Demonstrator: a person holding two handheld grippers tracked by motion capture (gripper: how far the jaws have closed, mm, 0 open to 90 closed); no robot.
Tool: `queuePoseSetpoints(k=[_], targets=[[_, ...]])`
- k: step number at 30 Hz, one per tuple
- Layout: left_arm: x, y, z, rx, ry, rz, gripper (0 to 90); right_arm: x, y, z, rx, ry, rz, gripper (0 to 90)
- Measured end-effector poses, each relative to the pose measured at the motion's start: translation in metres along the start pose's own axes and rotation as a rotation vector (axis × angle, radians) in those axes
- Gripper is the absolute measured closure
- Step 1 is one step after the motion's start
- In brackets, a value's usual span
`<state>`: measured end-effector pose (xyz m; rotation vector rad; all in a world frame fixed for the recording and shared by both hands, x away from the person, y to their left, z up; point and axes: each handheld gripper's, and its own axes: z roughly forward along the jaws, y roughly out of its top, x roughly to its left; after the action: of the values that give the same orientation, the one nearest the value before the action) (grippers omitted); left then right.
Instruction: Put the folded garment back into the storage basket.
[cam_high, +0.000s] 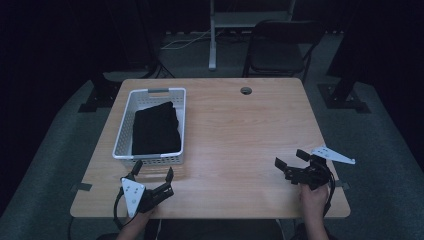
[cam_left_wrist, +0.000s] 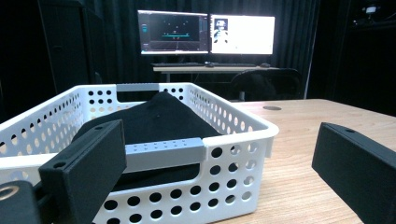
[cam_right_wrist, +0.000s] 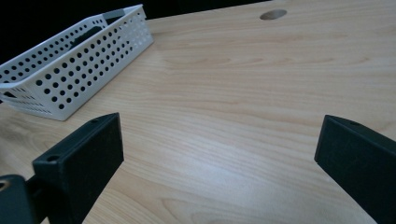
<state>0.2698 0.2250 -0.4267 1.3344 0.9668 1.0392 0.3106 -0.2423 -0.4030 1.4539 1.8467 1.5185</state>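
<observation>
On the table (cam_high: 240, 130) a basket (cam_high: 122, 131) sits toward the left side, running from the far edge almost to the near one, with a folded cloth (cam_high: 155, 129) lying inside it. The left gripper (cam_high: 153, 172) rests just in front of the basket's near wall, jaws spread and pointing at it (its left jaw nearly at the rim). The right gripper (cam_high: 290, 159) sits well apart at the near right corner, angled toward the basket. A cable hole (cam_high: 245, 90) lies near the far edge, right of the basket. Behind the table stands a chair (cam_high: 280, 47); farther back, two monitors (cam_left_wrist: 205, 33) stand side by side on a desk (cam_left_wrist: 205, 68).
</observation>
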Motion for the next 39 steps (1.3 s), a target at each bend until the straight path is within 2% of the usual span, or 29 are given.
queuePoseSetpoints(k=[6, 12, 16, 20, 25, 31, 34, 39], targets=[[0.0, 0.0, 0.0, 0.0, 0.001, 0.0, 4.3, 0.001, -0.012, -0.001, -0.007, -0.014, 0.017, 1.5], [0.0, 0.0, 0.0, -0.002, 0.0, 0.0, 4.3, 0.008, -0.018, -0.001, -0.014, -0.062, -0.029, 1.5], [0.0, 0.0, -0.001, -0.004, -0.002, -0.001, 4.3, 0.005, -0.023, 0.0, -0.004, -0.054, -0.005, 1.5], [0.0, 0.0, -0.001, -0.005, -0.007, -0.001, 4.3, 0.003, -0.027, 0.0, -0.018, -0.05, 0.01, 1.5], [0.0, 0.0, 0.0, -0.003, -0.009, -0.001, 4.3, 0.0, -0.027, 0.006, -0.003, -0.066, 0.031, 1.5], [0.0, 0.0, 0.0, -0.002, -0.01, -0.001, 4.3, 0.005, -0.027, 0.012, 0.037, -0.109, -0.002, 1.5], [0.0, 0.0, 0.0, -0.001, -0.01, 0.0, 4.3, 0.006, -0.027, 0.013, 0.043, -0.114, -0.012, 1.5], [0.0, 0.0, 0.0, -0.001, -0.01, 0.0, 4.3, 0.005, -0.027, 0.013, 0.041, -0.113, -0.002, 1.4]])
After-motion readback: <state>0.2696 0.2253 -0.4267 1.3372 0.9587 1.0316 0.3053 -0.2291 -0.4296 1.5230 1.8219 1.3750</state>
